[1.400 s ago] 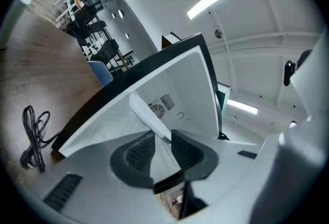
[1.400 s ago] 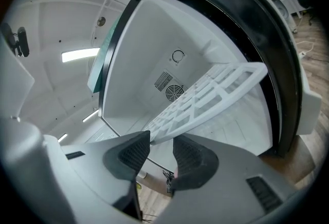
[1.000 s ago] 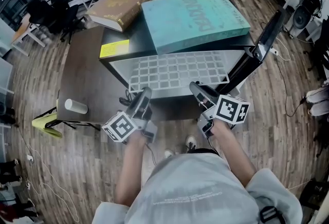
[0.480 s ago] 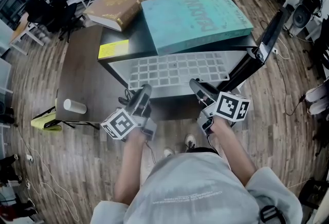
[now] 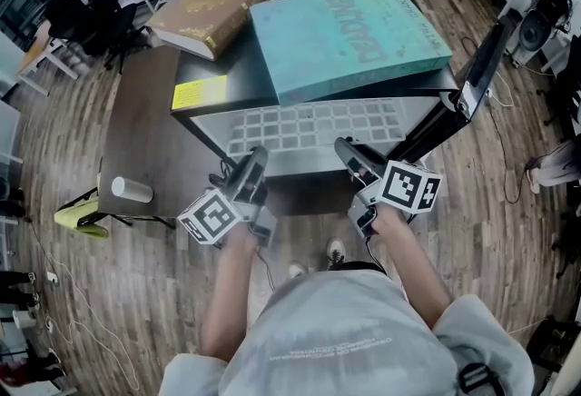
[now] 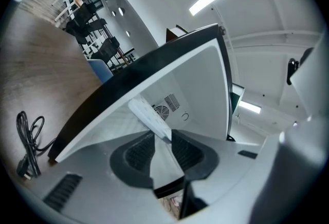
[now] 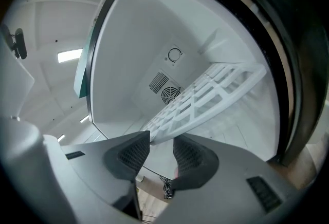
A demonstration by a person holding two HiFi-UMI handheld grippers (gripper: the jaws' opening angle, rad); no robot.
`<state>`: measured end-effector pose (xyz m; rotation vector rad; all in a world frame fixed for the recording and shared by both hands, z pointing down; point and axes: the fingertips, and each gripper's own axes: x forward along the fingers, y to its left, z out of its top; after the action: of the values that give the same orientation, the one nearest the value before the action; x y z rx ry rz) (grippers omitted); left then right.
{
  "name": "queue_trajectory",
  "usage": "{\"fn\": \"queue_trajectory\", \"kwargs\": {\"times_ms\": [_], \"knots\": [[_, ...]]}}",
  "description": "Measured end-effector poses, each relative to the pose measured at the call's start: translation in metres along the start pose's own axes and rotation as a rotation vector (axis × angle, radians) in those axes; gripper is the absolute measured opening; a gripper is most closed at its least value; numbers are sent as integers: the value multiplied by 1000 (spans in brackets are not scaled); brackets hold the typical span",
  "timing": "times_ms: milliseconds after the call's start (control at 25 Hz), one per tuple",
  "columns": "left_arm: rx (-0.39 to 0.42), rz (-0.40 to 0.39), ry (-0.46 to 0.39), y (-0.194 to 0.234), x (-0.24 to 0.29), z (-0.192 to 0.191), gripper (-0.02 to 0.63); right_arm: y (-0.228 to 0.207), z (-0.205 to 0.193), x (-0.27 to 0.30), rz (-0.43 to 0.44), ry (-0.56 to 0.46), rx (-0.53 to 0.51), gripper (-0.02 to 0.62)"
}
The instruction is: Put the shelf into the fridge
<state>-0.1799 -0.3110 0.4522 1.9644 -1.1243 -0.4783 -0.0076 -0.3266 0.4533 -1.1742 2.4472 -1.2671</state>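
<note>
The white grid shelf (image 5: 313,126) lies level and sticks partway out of the open mini fridge (image 5: 209,65). My left gripper (image 5: 254,158) is shut on the shelf's front edge at the left, and my right gripper (image 5: 345,151) is shut on it at the right. In the left gripper view, the shelf's rim (image 6: 149,115) runs in between the dark pads of the left gripper (image 6: 163,138). In the right gripper view, the shelf (image 7: 205,94) slopes into the white fridge interior (image 7: 149,38) from the right gripper (image 7: 161,141). The shelf's far end is hidden under the fridge top.
A teal book (image 5: 349,26) and a brown book (image 5: 218,4) lie on top of the fridge. The black fridge door (image 5: 472,76) stands open at the right. A brown table (image 5: 145,122) with a white roll (image 5: 133,189) stands at the left. A black cable (image 6: 28,141) lies on the wood floor.
Both grippers have stayed in place on the shelf's front edge. A little less of the shelf shows in front of the fridge top than before.
</note>
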Motion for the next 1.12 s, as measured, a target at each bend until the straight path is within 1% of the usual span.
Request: {"fn": "queue_trajectory", "kwargs": {"times_ms": [200,360,520,640,840,1000,1120], "knots": [[5,-4,-1,3,7,5,104,-2,4,7,2,2,0,153],[-22,9,-3,7,12,7,104,-5,8,13,2,2,1,153],[2,2,-3,9,20,13,104,-8,13,19,-1,1,1,153],[6,16,-6,10,26,16,104,-10,17,24,-5,-2,-1,153],[-4,34,-13,13,34,21,104,-12,24,30,-10,-8,-1,153],[-35,44,-29,16,41,25,104,-15,29,38,-13,-12,-4,155],[-36,53,-41,17,42,26,104,-16,29,40,-12,-12,-8,156]]}}
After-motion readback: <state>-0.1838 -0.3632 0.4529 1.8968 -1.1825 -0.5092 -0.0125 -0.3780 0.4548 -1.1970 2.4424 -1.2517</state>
